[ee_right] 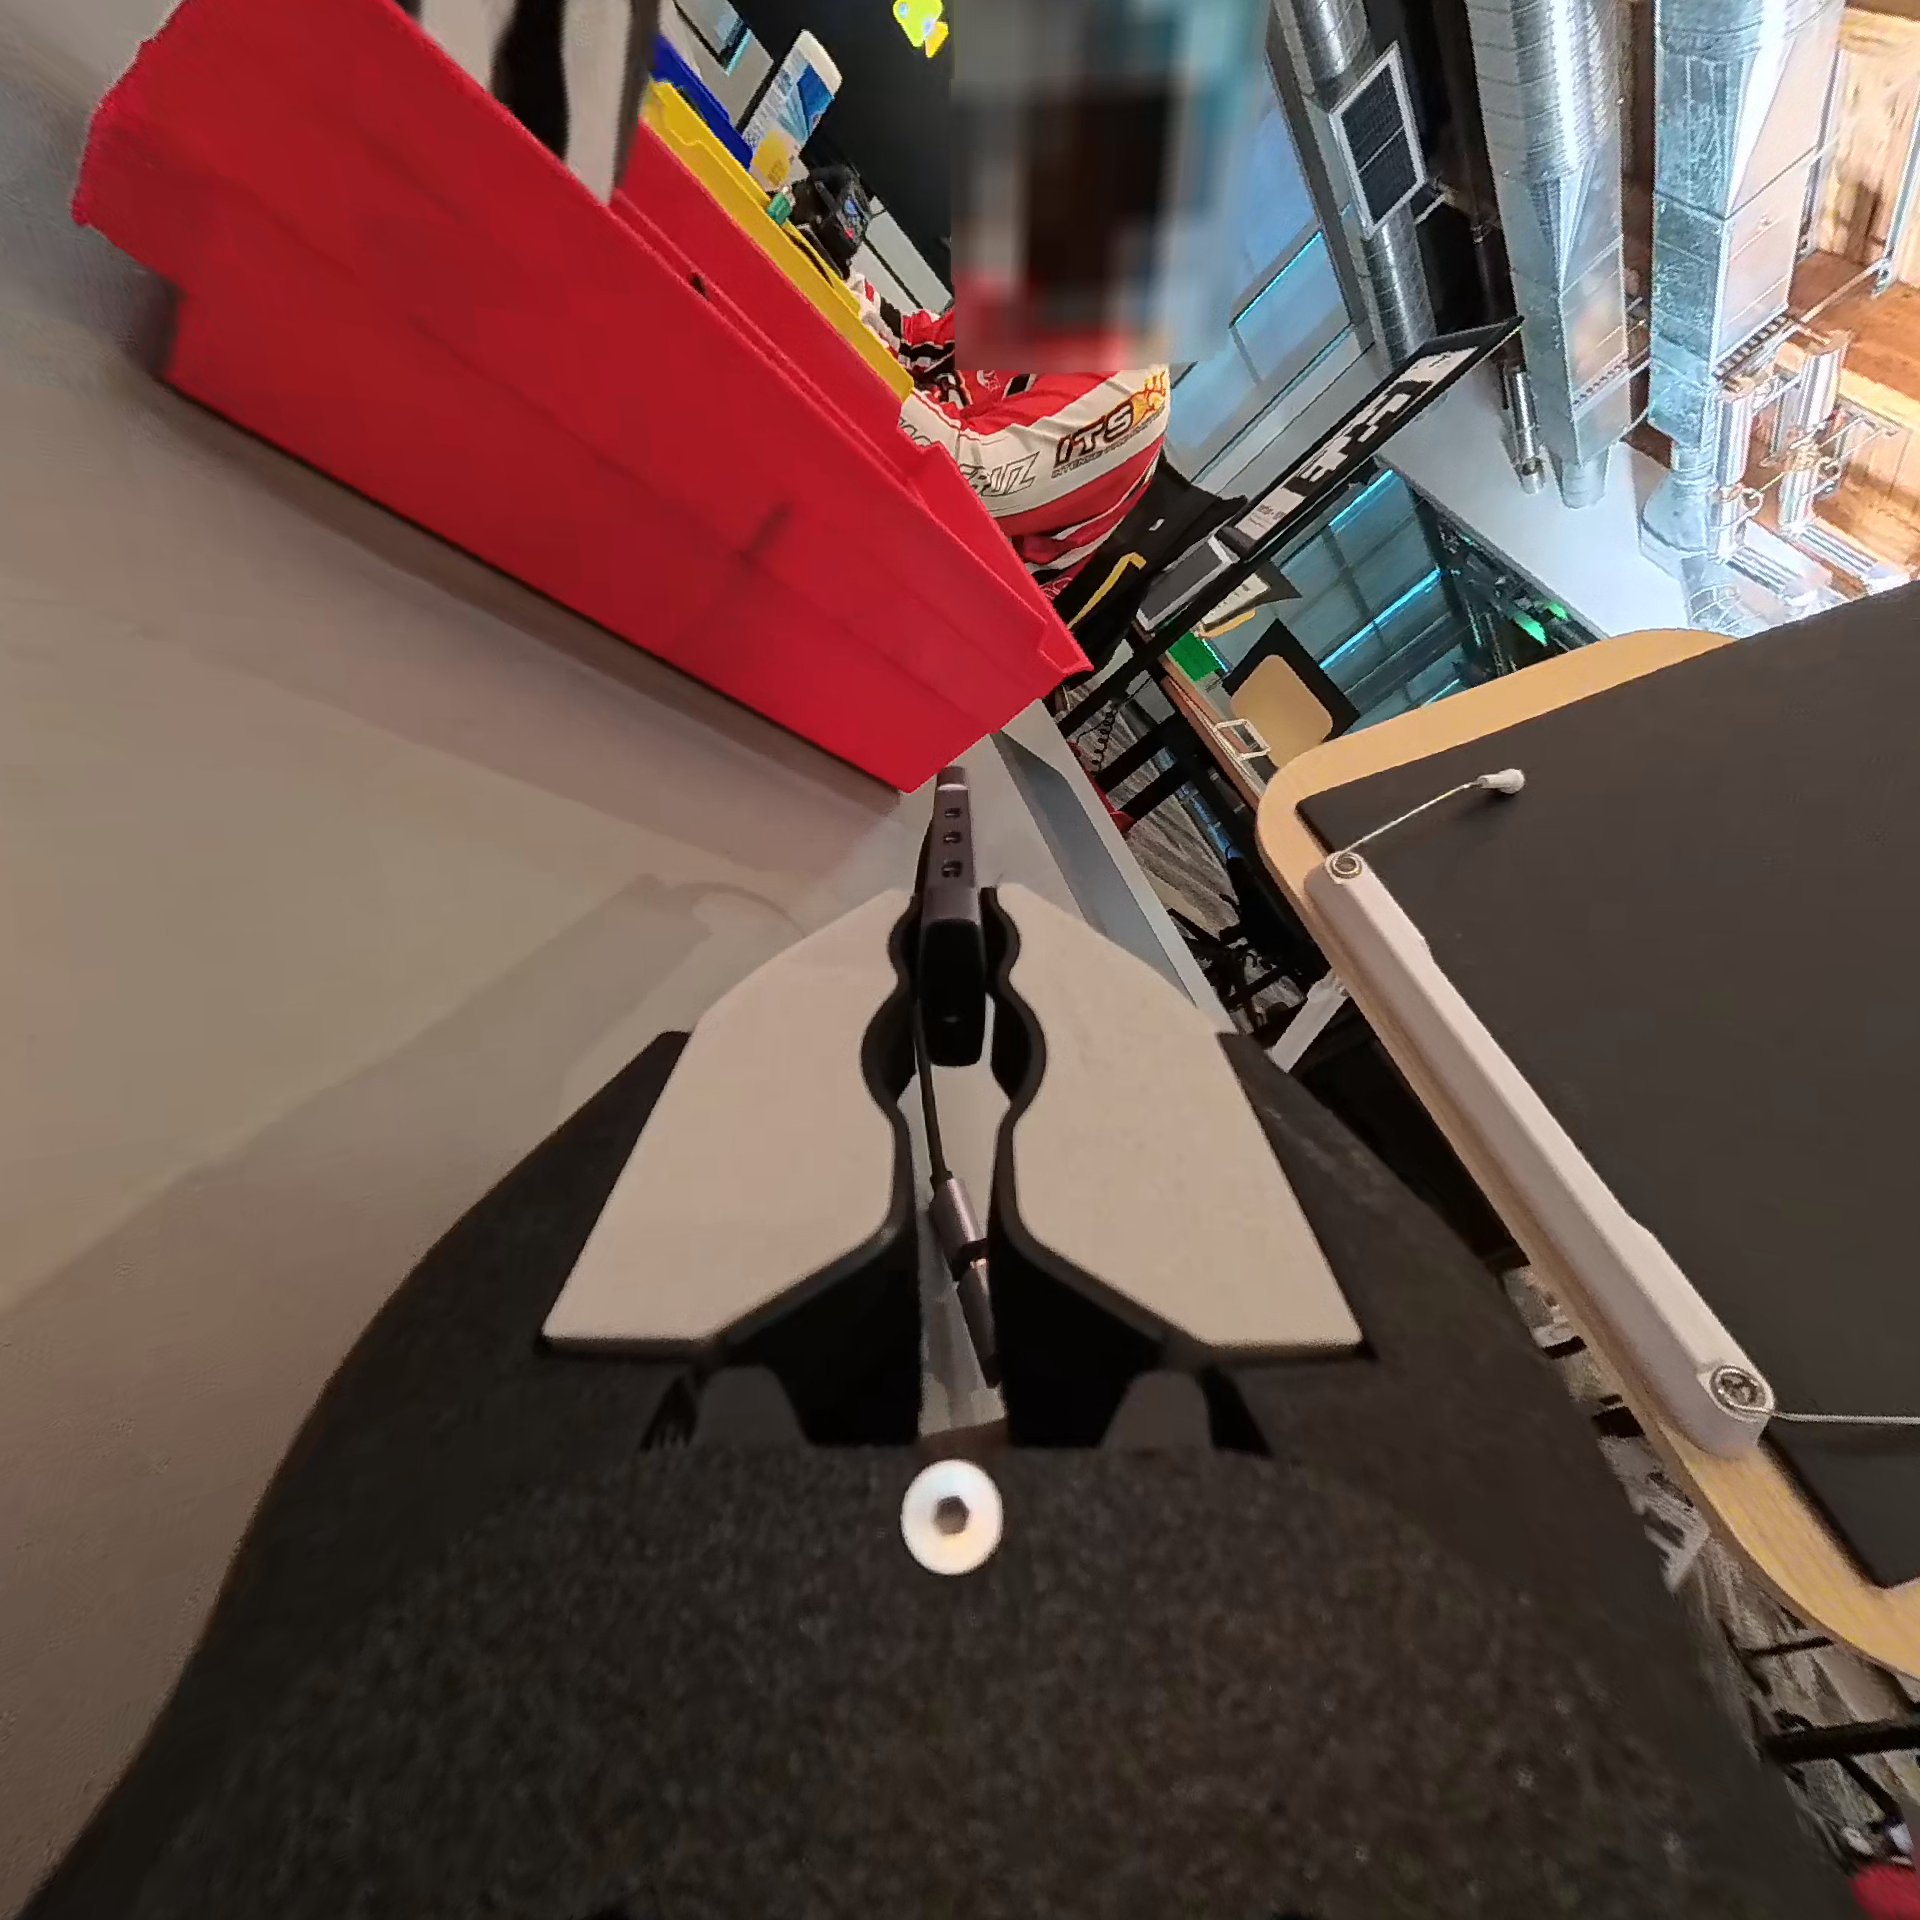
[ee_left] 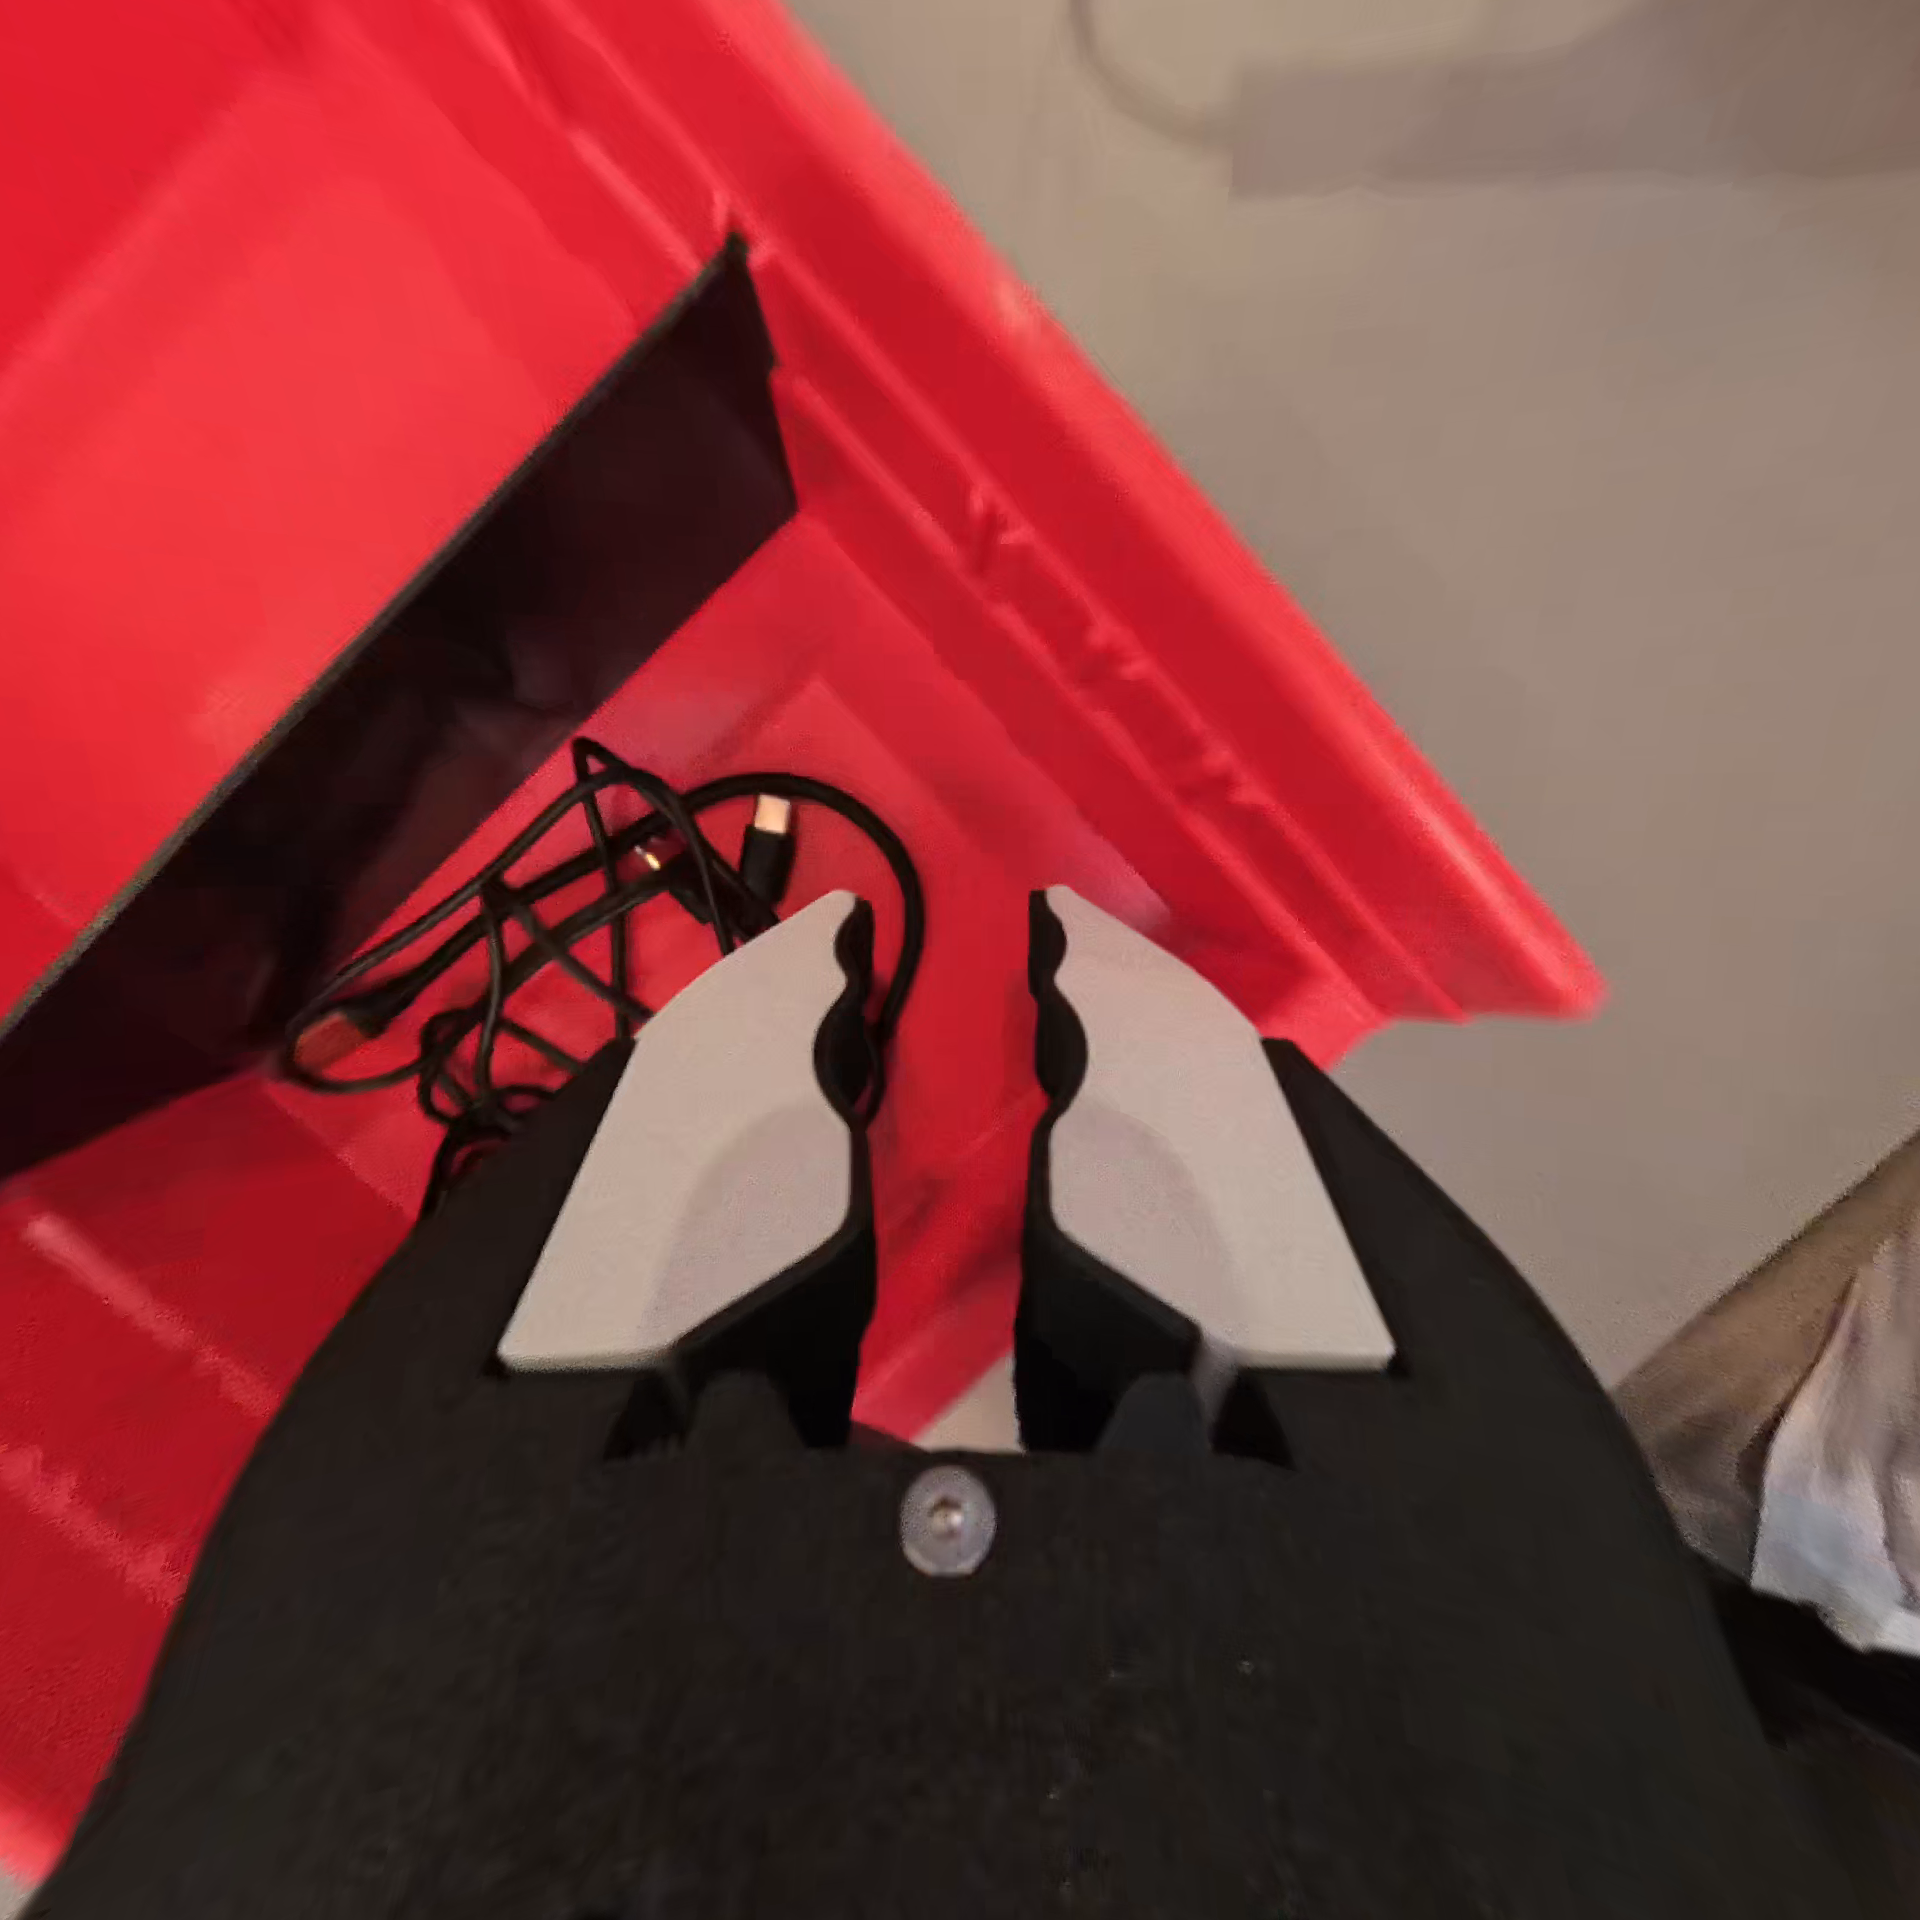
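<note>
Left gripper (ee_left: 945, 914) gapes empty over tangled black cable (ee_left: 582, 935) in red bin (ee_left: 1195, 727). Right gripper (ee_right: 948, 904) clamps a dark adapter dongle (ee_right: 948, 935) near the desk (ee_right: 312, 831) edge.

We see the left claw (ee_left: 945, 914) with its jaws parted and nothing between them, poised over a red bin (ee_left: 1195, 727). A tangled black cable (ee_left: 623, 914) lies on the bin floor at ten o'clock from the fingertips, just beside them. A black divider (ee_left: 499, 686) stands beyond it. The grey counter (ee_left: 1507, 468) lies at two o'clock.

Probably a workshop: exposed ducts (ee_right: 1558, 208), red storage bins (ee_right: 520, 395).
</note>
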Motion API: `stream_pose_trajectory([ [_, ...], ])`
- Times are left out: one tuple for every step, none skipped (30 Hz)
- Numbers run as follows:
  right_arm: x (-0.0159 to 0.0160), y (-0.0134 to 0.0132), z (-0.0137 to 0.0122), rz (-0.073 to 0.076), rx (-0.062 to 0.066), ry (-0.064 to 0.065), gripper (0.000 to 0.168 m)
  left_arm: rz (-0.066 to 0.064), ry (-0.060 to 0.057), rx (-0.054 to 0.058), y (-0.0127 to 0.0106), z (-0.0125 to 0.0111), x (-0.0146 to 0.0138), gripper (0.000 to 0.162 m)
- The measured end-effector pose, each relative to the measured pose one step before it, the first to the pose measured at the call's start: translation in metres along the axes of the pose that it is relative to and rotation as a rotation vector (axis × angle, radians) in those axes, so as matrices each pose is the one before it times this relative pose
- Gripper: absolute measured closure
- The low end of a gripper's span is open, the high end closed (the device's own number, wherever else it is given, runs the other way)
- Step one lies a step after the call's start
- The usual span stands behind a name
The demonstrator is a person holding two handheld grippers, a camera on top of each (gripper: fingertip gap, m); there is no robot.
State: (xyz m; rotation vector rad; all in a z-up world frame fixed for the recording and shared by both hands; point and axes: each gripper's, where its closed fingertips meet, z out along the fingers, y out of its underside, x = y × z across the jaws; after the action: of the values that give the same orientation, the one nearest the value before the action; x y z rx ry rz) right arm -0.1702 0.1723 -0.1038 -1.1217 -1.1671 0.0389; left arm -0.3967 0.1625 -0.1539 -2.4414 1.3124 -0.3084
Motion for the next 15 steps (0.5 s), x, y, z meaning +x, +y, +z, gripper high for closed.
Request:
stream_pose_trajectory([
  [0.00117, 0.00007, -0.00028, 0.0076, 0.0012, 0.0028, 0.159, -0.0034, 0.0107, -0.0419, 0.00016, 0.01019, -0.00371, 0.134],
  [0.00122, 0.00025, -0.0002, 0.0082, 0.0014, 0.0028, 0.159, 0.0039, 0.001, -0.0345, -0.00009, 0.0075, -0.00318, 0.134],
  [0.00092, 0.00031, -0.00019, 0.0098, 0.0007, 0.0004, 0.159, 0.0105, -0.0198, -0.0315, 0.00067, 0.00484, -0.00457, 0.134],
  [0.00098, 0.00021, -0.00023, 0.0106, 0.0012, 0.0004, 0.16, 0.0095, -0.0293, -0.0239, 0.00082, 0.00309, -0.00518, 0.135],
  [0.00098, -0.00001, -0.00031, 0.0097, 0.002, 0.0007, 0.159, 0.0043, -0.015, -0.0234, 0.00171, 0.00241, -0.00243, 0.137],
  [0.0008, -0.00003, -0.0004, 0.0085, 0.0024, 0.0006, 0.159, 0.0026, -0.0004, -0.0252, 0.00257, 0.00235, 0.00051, 0.138],
  [0.00031, -0.00002, -0.00028, 0.0082, 0.0021, -0.0021, 0.159, 0.0052, 0.0041, -0.0237, 0.00297, 0.00265, 0.00229, 0.139],
  [-0.00033, 0.00011, 0.00002, 0.0064, 0.001, -0.0046, 0.159, 0.0055, 0.0108, -0.0123, 0.00164, 0.00228, 0.00386, 0.139],
  [-0.00057, 0.00011, 0.00021, 0.0034, 0.0004, -0.0052, 0.159, 0.0006, 0.0148, 0.0023, -0.00012, 0.00077, 0.00445, 0.147],
  [-0.00086, -0.00001, 0.00015, -0.0007, -0.0001, -0.0044, 0.159, -0.0031, -0.0002, 0.001, -0.00029, 0.0003, 0.00197, 0.143],
  [-0.00114, -0.00007, 0.00019, -0.003, 0.0, -0.0052, 0.159, -0.0051, -0.0067, 0.0022, -0.00015, 0.00012, 0.00047, 0.143],
  [-0.00144, 0.00001, 0.0003, -0.003, -0.0007, -0.0062, 0.159, -0.0096, -0.0057, 0.0085, -0.00082, 0.00024, -0.00005, 0.147],
  [-0.00139, 0.00013, 0.00028, -0.0032, -0.0009, -0.0068, 0.159, -0.0053, -0.0114, 0.0136, -0.00113, 0.0004, -0.00089, 0.15],
  [-0.00101, -0.00002, 0.00023, -0.0033, -0.0007, -0.0041, 0.159, -0.0009, -0.0105, 0.0111, -0.0006, 0.00027, -0.00098, 0.154],
  [-0.00066, -0.00012, 0.00004, -0.0017, -0.0001, -0.0026, 0.159, 0.0008, -0.0034, 0.0049, 0.00004, 0.00007, -0.00014, 0.157],
])
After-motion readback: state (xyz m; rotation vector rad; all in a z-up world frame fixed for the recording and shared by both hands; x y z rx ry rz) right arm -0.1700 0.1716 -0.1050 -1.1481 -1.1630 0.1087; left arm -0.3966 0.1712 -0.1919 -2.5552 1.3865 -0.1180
